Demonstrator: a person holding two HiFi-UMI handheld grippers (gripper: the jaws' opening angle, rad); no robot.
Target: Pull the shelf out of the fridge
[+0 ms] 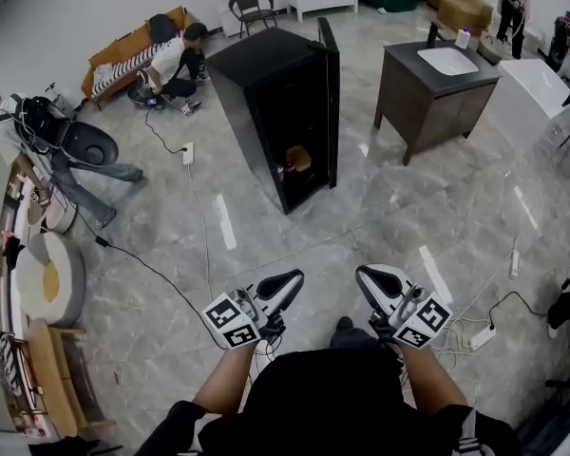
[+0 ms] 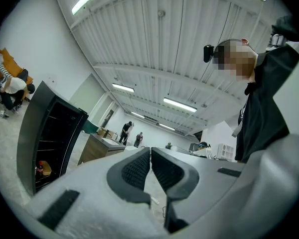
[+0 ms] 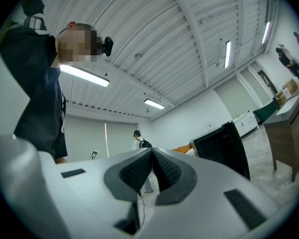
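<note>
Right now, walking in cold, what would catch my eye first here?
A tall black fridge stands alone mid-floor, its door open. At the bottom, the left gripper and right gripper are held out, both shut and empty. Right of the fridge sits a dark sink cabinet.

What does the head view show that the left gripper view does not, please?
Only the head view shows the right gripper and a chair. Only the left gripper view shows ceiling lights. Both show the open fridge, the sink cabinet and the shut left gripper.
</note>
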